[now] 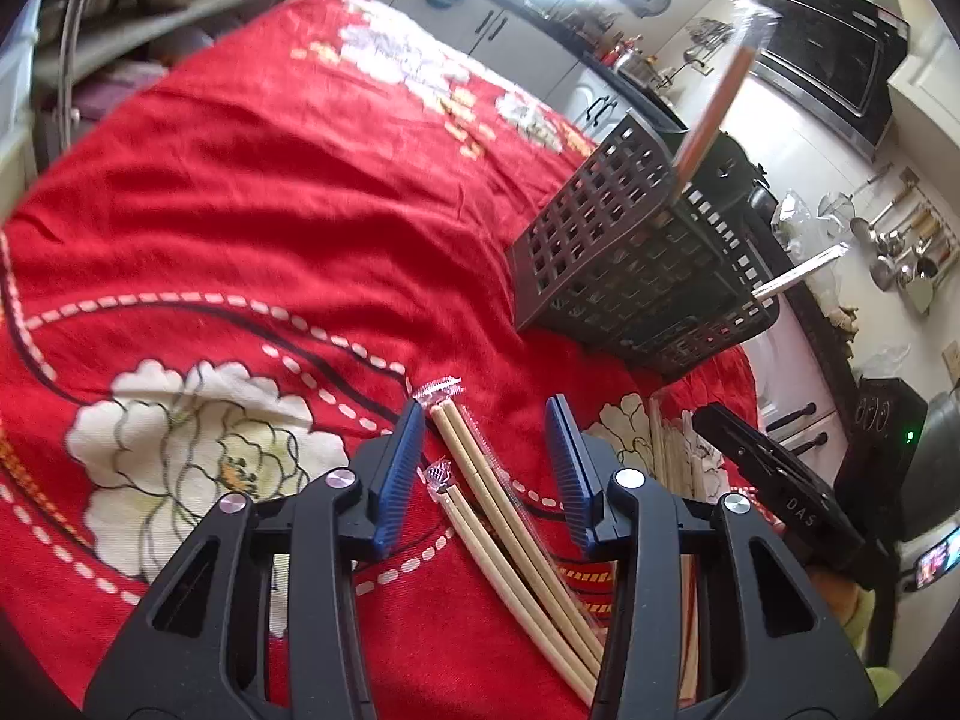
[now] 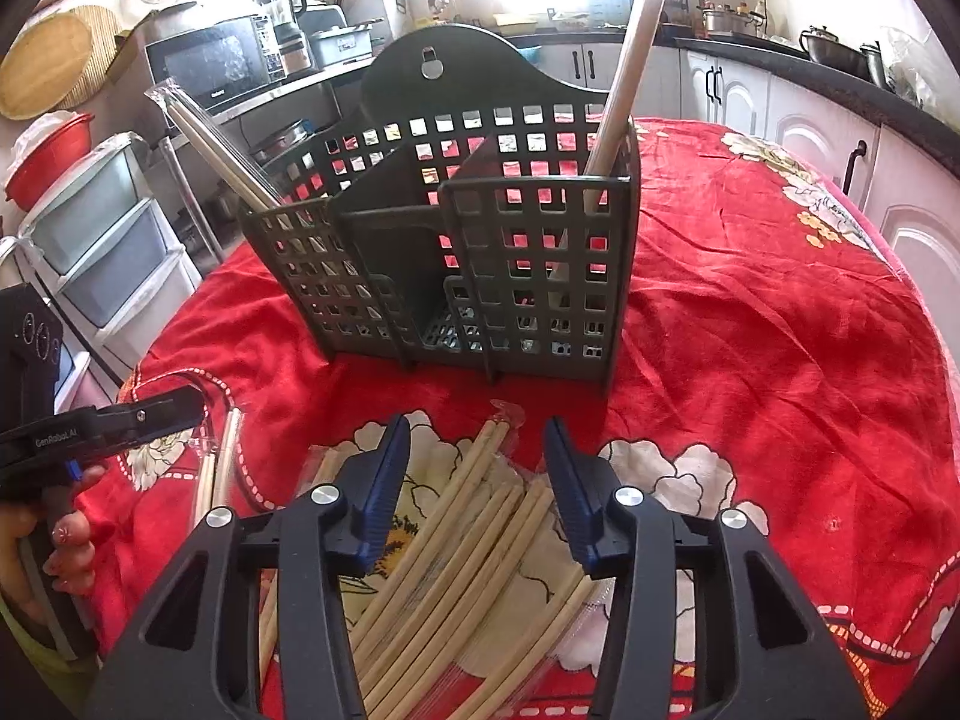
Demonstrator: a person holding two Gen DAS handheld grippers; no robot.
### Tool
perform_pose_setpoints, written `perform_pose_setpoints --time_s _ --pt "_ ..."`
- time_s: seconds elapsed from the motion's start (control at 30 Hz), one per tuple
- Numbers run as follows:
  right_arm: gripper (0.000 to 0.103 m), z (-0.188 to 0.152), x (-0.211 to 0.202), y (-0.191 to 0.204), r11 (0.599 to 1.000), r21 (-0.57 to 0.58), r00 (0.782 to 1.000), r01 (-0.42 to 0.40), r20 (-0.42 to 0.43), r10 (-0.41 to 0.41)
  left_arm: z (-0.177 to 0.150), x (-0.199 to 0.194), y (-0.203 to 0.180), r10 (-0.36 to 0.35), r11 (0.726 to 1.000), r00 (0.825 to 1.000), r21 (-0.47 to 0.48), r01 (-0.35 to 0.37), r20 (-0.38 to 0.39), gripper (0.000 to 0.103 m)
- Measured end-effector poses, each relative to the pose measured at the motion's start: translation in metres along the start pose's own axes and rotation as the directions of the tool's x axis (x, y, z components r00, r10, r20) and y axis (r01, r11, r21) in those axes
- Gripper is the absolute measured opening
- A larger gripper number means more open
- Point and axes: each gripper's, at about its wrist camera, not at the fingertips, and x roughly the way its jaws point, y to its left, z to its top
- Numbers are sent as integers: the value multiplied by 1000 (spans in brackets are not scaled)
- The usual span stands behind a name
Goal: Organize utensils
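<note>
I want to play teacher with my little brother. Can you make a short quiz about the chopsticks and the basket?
1. True or false: the basket lies flat on its side.
2. What colour is the cloth?
A) blue B) red C) green
3. What lies between the left gripper's fingers?

Key:
1. False, it stands upright.
2. B.
3. Wrapped chopsticks, not pinched yet.
</note>
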Motion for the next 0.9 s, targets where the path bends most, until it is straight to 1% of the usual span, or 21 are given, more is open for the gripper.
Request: perform_pose_setpoints --time_s 0.07,0.2,0.47,0.6,0.73,0.83,0.87,0.9 --pt "43 0 3 1 1000 -3 1000 4 -6 -4 2 6 2 0 1000 1000 -10 0 -25 30" --pt "43 2 8 1 1000 -8 1000 9 -14 -9 4 18 5 15 999 998 -33 -17 -58 30" --pt "43 7 26 -4 1000 -8 998 21 -55 -22 10 27 -8 80 996 996 50 -78 -46 30" --pt "42 9 34 -2 999 -22 997 33 -65 -34 12 32 -12 109 992 993 75 -106 -43 24" --pt "37 11 43 -1 999 -25 996 39 -83 -41 14 36 -14 137 987 990 91 -133 -42 19" --pt "31 12 49 -3 999 -11 995 31 -97 -32 16 38 -15 147 985 988 95 -143 -43 17" --pt "28 12 51 -4 1000 -7 995 27 -98 -28 16 39 -15 151 984 988 97 -147 -44 17" --pt "22 12 52 -5 1000 -5 995 25 -101 -26 17 40 -15 157 983 987 101 -152 -43 16"
